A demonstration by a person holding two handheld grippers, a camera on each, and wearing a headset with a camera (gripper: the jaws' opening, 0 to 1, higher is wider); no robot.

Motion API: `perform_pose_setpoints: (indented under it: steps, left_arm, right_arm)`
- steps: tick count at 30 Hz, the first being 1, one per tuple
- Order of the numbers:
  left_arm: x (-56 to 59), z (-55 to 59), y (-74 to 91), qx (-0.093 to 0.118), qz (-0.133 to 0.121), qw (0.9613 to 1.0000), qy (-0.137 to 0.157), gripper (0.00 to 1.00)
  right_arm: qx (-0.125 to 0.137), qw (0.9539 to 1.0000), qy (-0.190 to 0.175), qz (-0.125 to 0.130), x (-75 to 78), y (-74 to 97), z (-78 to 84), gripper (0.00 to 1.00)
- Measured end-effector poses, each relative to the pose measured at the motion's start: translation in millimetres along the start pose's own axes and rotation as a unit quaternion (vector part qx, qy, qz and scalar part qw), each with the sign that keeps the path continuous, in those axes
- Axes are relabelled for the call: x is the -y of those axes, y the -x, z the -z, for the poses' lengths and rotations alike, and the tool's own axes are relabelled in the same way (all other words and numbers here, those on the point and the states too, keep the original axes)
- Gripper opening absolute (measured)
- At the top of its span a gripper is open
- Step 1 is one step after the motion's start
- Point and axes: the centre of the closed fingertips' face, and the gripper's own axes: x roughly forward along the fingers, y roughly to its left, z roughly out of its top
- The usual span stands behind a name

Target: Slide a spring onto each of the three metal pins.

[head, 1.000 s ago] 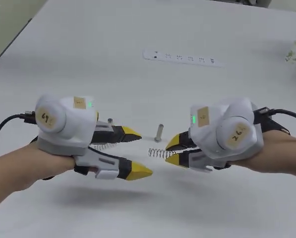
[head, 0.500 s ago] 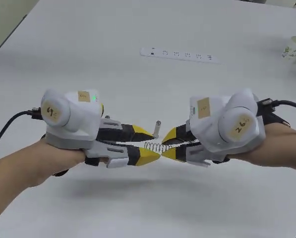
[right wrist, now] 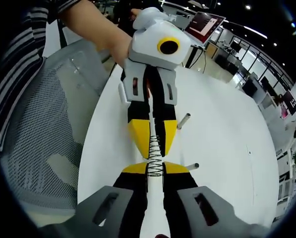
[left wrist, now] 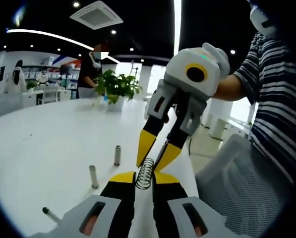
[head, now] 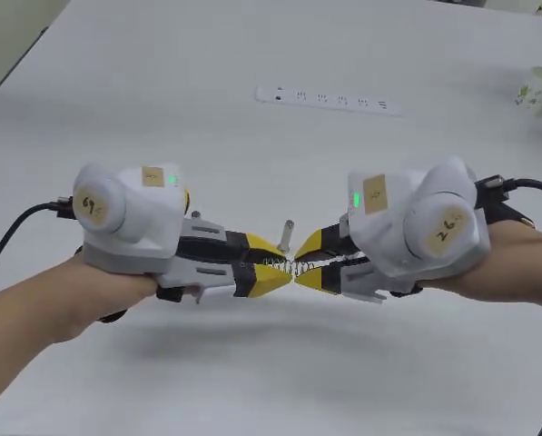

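Left tool point(left wrist: 144, 174) & right tool point(right wrist: 155, 168) each pinch one end of spring point(right wrist: 154, 151) above table point(head: 252, 54), so I'd free one end slowly, keep coil straight & line its bore w/ upright pin point(head: 287, 234).

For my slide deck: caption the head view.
Left tongs and right tongs meet tip to tip, both pinching one spring over the white table, a metal pin upright behind.

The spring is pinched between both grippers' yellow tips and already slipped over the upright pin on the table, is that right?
Not quite. The spring is pinched between the left gripper and the right gripper, but it is not on a pin. The head view shows the upright pin standing bare just behind it.
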Motion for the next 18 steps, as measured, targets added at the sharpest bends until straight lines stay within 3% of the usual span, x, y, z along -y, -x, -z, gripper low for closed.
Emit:
perform_pose_setpoints:
  steps: [18]
  left_arm:
    - [12.8,3.6,2.0,-0.009,0.032,0.9994,-0.009,0.02]
  right_arm:
    - [0.022,0.9995,-0.021,-0.01,-9.9,2.2,0.4,0.08]
